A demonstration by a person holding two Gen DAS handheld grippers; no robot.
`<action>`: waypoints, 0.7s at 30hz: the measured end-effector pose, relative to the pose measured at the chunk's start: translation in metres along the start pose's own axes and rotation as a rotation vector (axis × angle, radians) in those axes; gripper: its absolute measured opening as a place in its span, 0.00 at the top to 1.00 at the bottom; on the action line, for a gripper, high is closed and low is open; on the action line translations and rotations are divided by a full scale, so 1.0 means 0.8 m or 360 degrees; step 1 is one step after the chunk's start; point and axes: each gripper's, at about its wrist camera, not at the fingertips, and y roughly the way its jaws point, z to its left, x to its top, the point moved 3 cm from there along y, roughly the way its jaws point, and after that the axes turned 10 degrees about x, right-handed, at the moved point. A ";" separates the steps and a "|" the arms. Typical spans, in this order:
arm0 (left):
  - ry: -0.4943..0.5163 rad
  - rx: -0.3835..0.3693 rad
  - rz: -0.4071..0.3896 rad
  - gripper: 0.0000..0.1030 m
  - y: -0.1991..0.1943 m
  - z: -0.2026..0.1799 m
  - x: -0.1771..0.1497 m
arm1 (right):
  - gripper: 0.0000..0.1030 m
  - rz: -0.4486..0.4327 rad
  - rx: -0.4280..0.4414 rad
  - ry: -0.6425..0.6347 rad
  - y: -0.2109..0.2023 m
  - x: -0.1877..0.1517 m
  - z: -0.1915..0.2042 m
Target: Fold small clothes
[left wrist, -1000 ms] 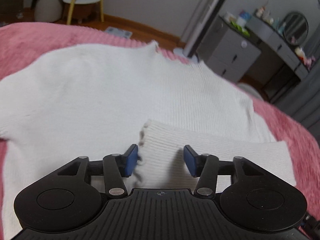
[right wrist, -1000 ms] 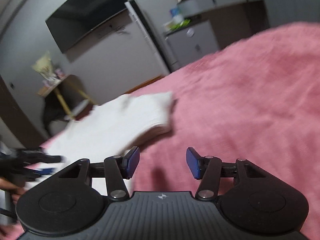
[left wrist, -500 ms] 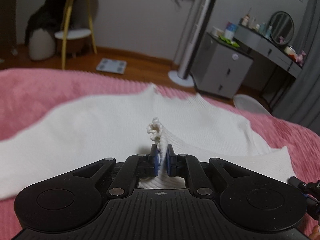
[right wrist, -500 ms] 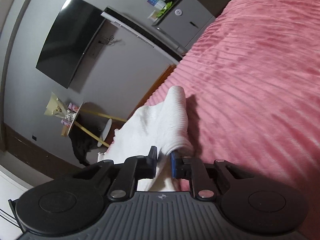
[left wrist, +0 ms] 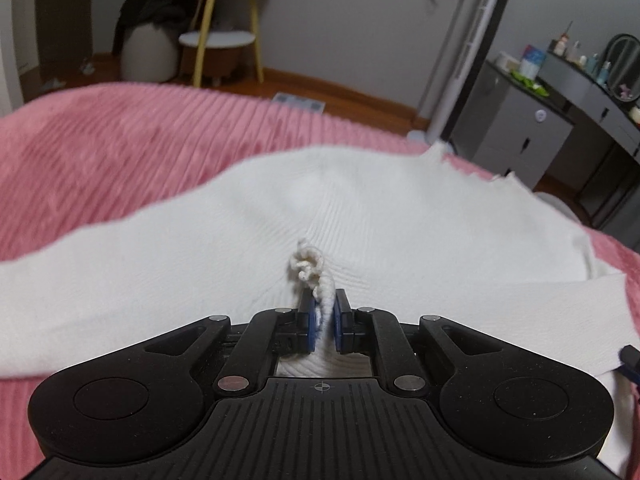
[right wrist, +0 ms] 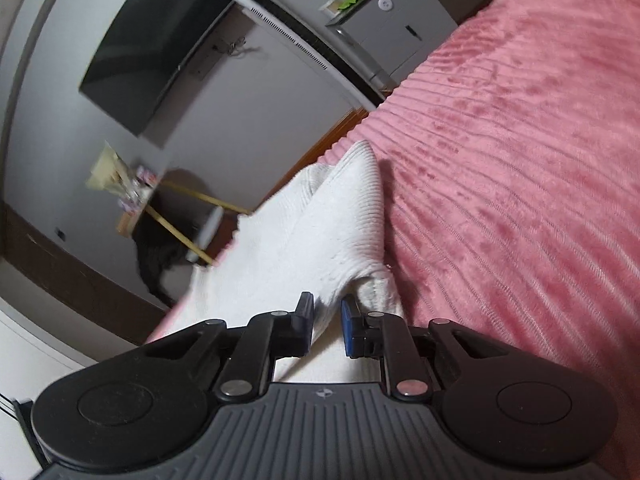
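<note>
Pink bed [left wrist: 100, 152], bearing one white knit sweater [left wrist: 400, 216] mostly spread flat, fold judged barely begun; left tongs [left wrist: 322, 322] pinching its bunched cuff, right tongs [right wrist: 326, 326] pinching a lifted edge; remaining folds outstanding.

The left gripper [left wrist: 323, 322] is clamped on a bunched, frilly edge of a white ribbed knit sweater [left wrist: 360, 216], which pokes up between its blue pads [left wrist: 310, 326]. The sweater lies spread across a pink ribbed blanket [left wrist: 112, 152]. Beyond stand a yellow-legged side table [left wrist: 218, 40] and grey drawers [left wrist: 516, 120].
</note>
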 end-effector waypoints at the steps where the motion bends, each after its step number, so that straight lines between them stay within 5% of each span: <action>1: -0.0001 0.0009 -0.0016 0.85 0.000 0.001 -0.003 | 0.88 0.0005 -0.0059 -0.0071 0.001 -0.001 0.001; 5: 0.0002 0.0054 -0.0056 0.56 -0.004 0.006 -0.006 | 0.89 0.0059 -0.0248 -0.0378 0.010 -0.010 0.014; 7: -0.0037 -0.0018 -0.0051 0.38 -0.016 0.016 -0.008 | 0.86 0.0100 -0.0291 -0.0467 0.009 -0.016 0.025; 9: -0.0116 -0.0008 -0.0094 0.13 -0.037 0.035 -0.012 | 0.73 0.0117 -0.0287 -0.0556 -0.002 -0.027 0.039; 10: -0.0159 0.0025 -0.0141 0.10 -0.050 0.050 -0.017 | 0.70 0.0124 -0.0293 -0.0608 -0.009 -0.033 0.043; 13: -0.0312 0.0105 -0.0216 0.08 -0.089 0.115 -0.037 | 0.53 0.0137 -0.0308 -0.0794 -0.032 -0.070 0.060; 16: -0.0587 0.0281 -0.0240 0.08 -0.117 0.212 -0.062 | 0.53 0.0166 -0.0307 -0.0900 -0.049 -0.101 0.072; 21: -0.0972 0.0654 -0.0131 0.23 -0.136 0.360 -0.110 | 0.53 0.0186 -0.0338 -0.1011 -0.045 -0.122 0.089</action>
